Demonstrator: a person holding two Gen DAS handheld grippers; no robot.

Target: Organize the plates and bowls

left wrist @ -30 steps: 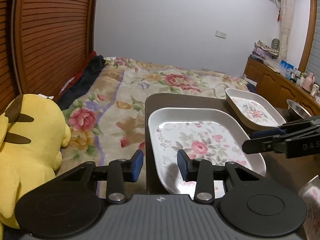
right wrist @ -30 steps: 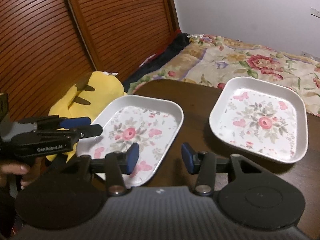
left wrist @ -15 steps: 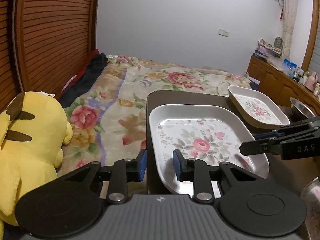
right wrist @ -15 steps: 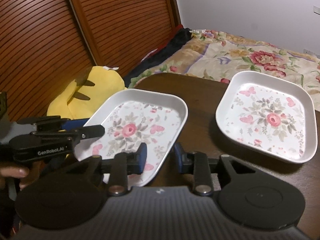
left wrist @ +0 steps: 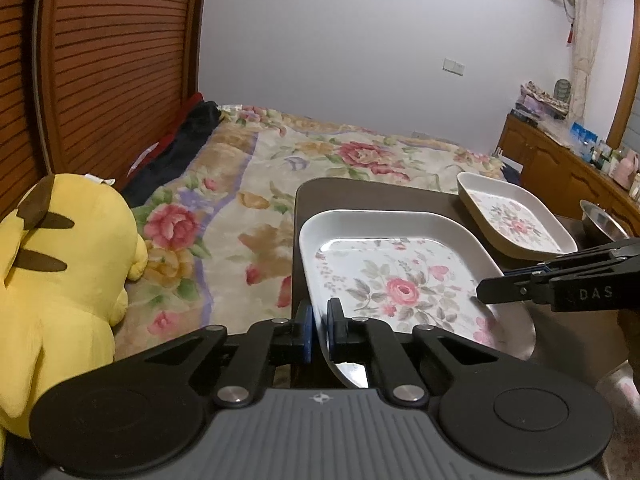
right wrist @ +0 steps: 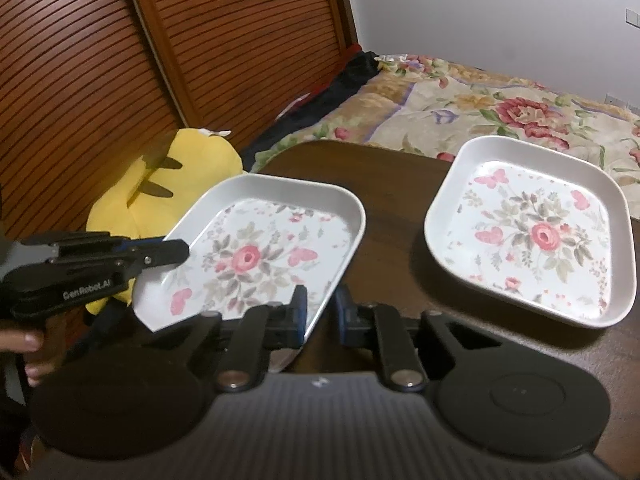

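1. A yellow plush toy (left wrist: 60,280) lies on the flowered bedspread (left wrist: 248,200), off to the left of the left gripper (left wrist: 318,332), with a slatted wooden door (left wrist: 100,60) behind it.
2. The left gripper is clamped on the near left rim of a square floral plate (left wrist: 400,280), its blue pads pressing either side of the white edge; the plate sits directly ahead of it on the dark table (left wrist: 360,196).
3. In the right wrist view, the same plate (right wrist: 260,248) is pinched along its near right edge by the right gripper (right wrist: 320,312), whose jaws are closed on the rim.
4. The left gripper (right wrist: 176,250) enters that view from the left, held by a hand (right wrist: 28,344), meeting the plate's opposite side.
5. A second floral plate (right wrist: 536,232) rests on the table ahead and to the right of the right gripper, apart from the held one.
6. At the far right of the left wrist view, a metal bowl (left wrist: 604,224) sits beyond the right gripper (left wrist: 484,292), just past the second plate (left wrist: 516,216).
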